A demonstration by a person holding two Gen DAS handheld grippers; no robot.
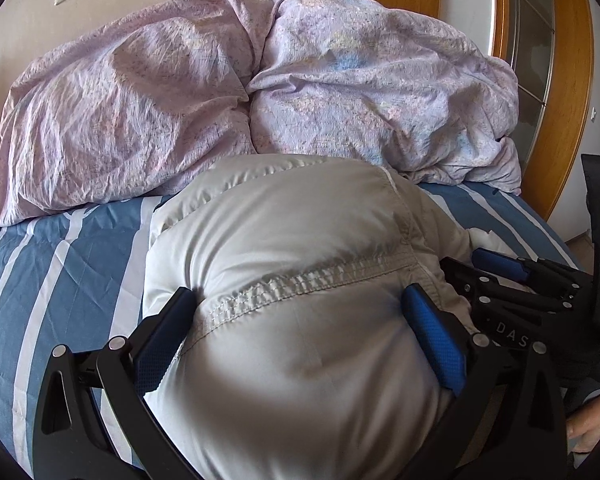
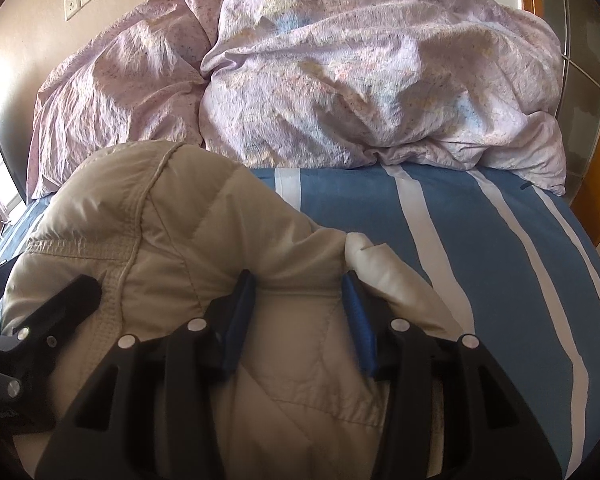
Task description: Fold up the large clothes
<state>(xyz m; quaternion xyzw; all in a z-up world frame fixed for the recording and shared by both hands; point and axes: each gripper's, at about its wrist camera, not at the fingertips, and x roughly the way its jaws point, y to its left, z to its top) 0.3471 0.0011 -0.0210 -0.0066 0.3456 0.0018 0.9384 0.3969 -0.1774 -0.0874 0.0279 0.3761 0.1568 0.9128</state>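
Note:
A puffy light grey-beige down jacket (image 1: 284, 240) lies bunched on the blue-and-white striped bed sheet (image 1: 60, 264). My left gripper (image 1: 300, 308) has its jaws wide, pressed against both sides of a thick bulge of the jacket near its elastic hem. My right gripper (image 2: 300, 292) is closed around a thick fold of the same jacket (image 2: 180, 220), with fabric squeezed between the blue pads. The right gripper also shows at the right of the left wrist view (image 1: 500, 272), close beside the left one.
A crumpled lilac duvet (image 1: 260, 92) is heaped along the far side of the bed, against the wall; it also shows in the right wrist view (image 2: 360, 80). A wooden door frame (image 1: 568, 80) stands at the right. Striped sheet (image 2: 480, 260) lies right of the jacket.

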